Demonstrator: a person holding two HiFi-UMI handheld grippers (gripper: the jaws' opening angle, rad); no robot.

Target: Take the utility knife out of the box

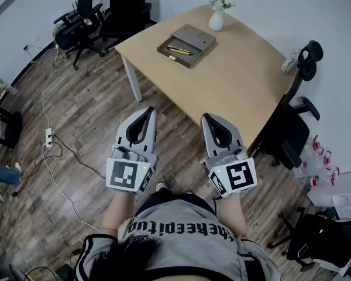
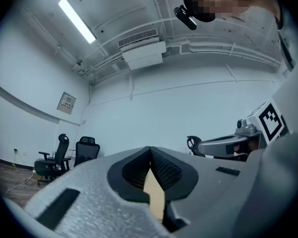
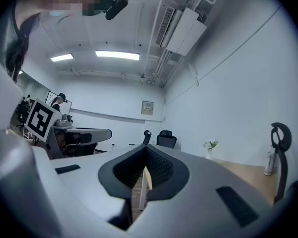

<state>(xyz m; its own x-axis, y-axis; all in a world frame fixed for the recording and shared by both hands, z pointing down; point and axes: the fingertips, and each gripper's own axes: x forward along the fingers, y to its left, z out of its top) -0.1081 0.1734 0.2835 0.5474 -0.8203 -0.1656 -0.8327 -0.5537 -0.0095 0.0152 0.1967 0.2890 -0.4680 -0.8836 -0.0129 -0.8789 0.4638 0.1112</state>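
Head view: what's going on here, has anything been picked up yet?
Nothing yet. A person stands back from the table, holding a left hand-held gripper and a right hand-held gripper, both shut and empty. The utility knife lies in the box on the table, near a vase, untouched.

Wooden counter (image 1: 234, 69), far corner: white vase (image 1: 216, 20) with flowers. Beyond it: black office chairs (image 1: 126, 7). On plank floor (image 1: 88, 116): cabled power strip (image 1: 48, 137).

Ceiling strip lights (image 2: 77, 20) are lighting the room brightly and evenly; soft shadows are falling beneath the table (image 1: 240, 63); fisheye distortion is curving and darkening frame edges.
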